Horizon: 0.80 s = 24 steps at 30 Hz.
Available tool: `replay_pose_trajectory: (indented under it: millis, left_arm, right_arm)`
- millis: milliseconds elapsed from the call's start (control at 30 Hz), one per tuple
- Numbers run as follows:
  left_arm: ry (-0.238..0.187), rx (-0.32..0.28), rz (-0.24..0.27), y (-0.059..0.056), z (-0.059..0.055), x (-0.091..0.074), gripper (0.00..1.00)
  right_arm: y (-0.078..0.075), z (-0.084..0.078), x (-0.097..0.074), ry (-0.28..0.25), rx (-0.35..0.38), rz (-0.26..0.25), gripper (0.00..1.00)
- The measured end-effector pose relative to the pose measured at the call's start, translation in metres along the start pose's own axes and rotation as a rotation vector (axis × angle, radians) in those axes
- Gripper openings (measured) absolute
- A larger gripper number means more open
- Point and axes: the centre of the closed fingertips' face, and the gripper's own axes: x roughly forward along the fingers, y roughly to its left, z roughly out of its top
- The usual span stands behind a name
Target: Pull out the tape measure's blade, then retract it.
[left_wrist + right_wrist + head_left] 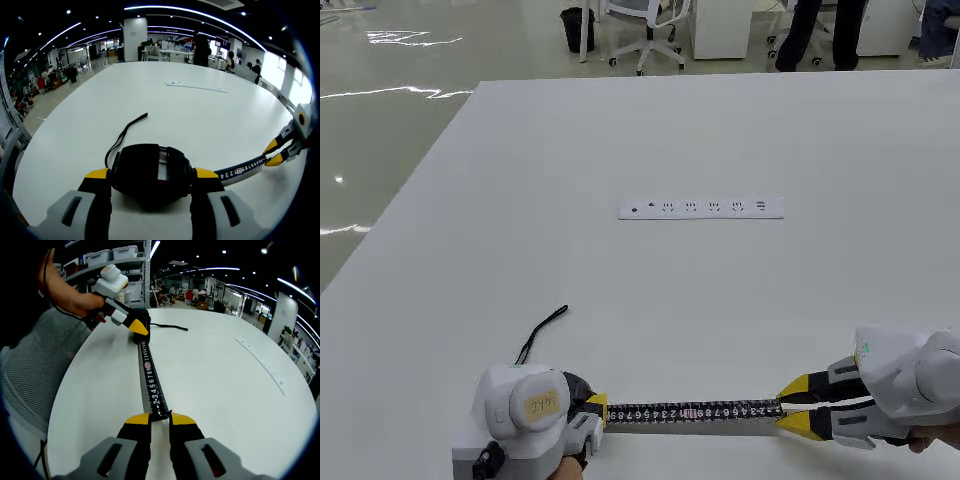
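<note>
A black tape measure [152,172] sits on the white table [650,140], clamped between the yellow-tipped fingers of my left gripper [151,174] [588,408]. Its wrist strap [540,333] trails away behind it. The black blade [695,411] with white numbers is drawn out to the right, lying low over the table. My right gripper [788,408] [159,418] is shut on the blade's end. In the right gripper view the blade [150,380] runs straight from my jaws to the case [141,325] held by the left gripper [137,327].
A white power strip [701,208] lies flat mid-table, beyond the tape. The table's left edge drops to a glossy floor. Office chairs [645,25] and a standing person [818,30] are past the far edge. A hand [75,295] holds the left gripper.
</note>
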Motion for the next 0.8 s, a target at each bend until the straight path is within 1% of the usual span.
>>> replay_pose_trajectory:
  millis: [800]
  left_arm:
    - [0.006,0.007,-0.007,-0.0005,-0.0009,-0.0001,0.6]
  right_arm:
    - [0.0001,0.0058,0.0064,-0.005,-0.015,0.01,0.13]
